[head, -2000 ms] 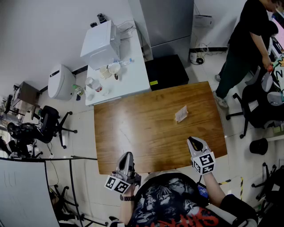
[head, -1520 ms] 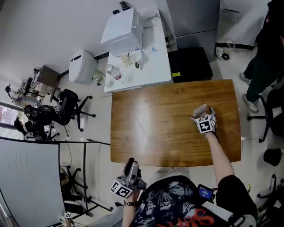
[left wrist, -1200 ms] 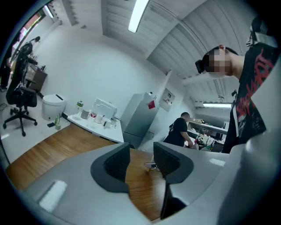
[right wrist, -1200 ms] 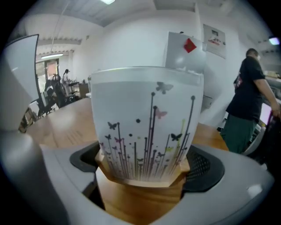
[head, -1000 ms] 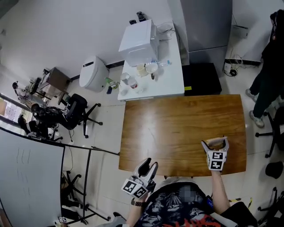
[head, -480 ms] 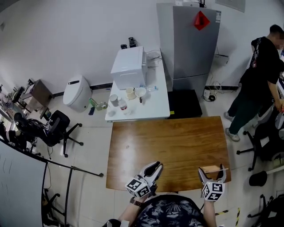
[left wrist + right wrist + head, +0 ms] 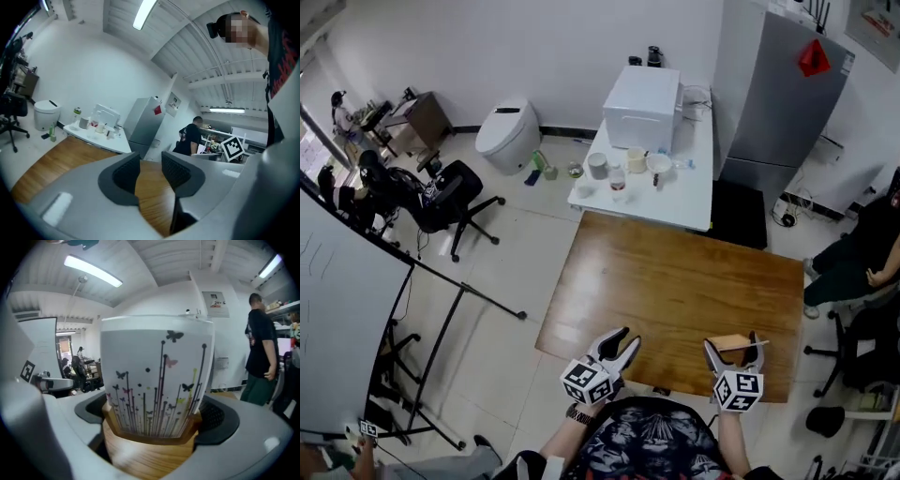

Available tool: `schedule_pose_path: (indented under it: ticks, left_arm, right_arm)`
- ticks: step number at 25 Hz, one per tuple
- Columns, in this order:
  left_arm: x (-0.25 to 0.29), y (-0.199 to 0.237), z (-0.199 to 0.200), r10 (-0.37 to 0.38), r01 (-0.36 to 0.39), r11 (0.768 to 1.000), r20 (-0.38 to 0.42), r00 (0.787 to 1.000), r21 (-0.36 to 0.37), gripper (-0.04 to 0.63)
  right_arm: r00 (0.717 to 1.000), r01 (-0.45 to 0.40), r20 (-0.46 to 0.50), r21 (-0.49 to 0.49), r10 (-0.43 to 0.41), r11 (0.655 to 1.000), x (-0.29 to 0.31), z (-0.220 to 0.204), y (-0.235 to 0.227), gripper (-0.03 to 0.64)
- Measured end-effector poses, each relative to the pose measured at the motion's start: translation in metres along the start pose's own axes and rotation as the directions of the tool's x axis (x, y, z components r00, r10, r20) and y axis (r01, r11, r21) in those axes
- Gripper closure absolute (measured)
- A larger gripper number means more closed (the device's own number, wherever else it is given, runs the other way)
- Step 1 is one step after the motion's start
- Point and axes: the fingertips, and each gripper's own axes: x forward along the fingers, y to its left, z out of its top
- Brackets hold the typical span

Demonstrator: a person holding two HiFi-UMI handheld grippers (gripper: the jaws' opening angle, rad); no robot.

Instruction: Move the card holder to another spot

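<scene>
The card holder [image 7: 729, 342] is a small wooden base that carries a white card printed with butterflies [image 7: 157, 376]. My right gripper [image 7: 733, 348] is shut on it, and its pads [image 7: 220, 416] press the wooden base from both sides. It is held at the near right edge of the brown wooden table [image 7: 675, 272]; whether it touches the tabletop I cannot tell. My left gripper [image 7: 621, 342] hovers at the table's near edge, left of the holder. Its jaws are opening, and nothing lies between its pads [image 7: 126, 171].
A white side table [image 7: 689, 202] with a white box [image 7: 642, 94], cups and bottles adjoins the wooden table's far side. A grey fridge [image 7: 783, 103] stands at the back right. A person [image 7: 867, 258] sits at the right. A black office chair [image 7: 441, 192] and a whiteboard [image 7: 342, 309] are at the left.
My right gripper closed on the card holder at the table's middle right and carried it to the near right edge. My left gripper rose to the near edge. The camera view swung round.
</scene>
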Motion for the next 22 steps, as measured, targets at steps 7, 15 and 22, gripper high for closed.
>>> schedule_pose_path:
  ticks: [7,15,22]
  left_arm:
    - [-0.123,0.066,-0.001,0.31,-0.305,0.949,0.062,0.949,-0.075,0.476]
    - [-0.245,0.088,-0.039,0.554,-0.542,0.827,0.048,0.831,-0.148,0.476]
    - [-0.243,0.107,-0.056,0.534,-0.53,0.827,-0.032,0.845,-0.186,0.476]
  right_arm:
    - [0.948,-0.312,-0.113,-0.147,0.297,0.939,0.155,-0.047,0.144,0.058]
    - [0.927,-0.327,-0.277,-0.266,0.253,0.907,0.326,-0.137,0.221,0.06]
    - [0.893,-0.357,-0.34,-0.139,0.294,0.924,0.352,-0.16,0.234,0.037]
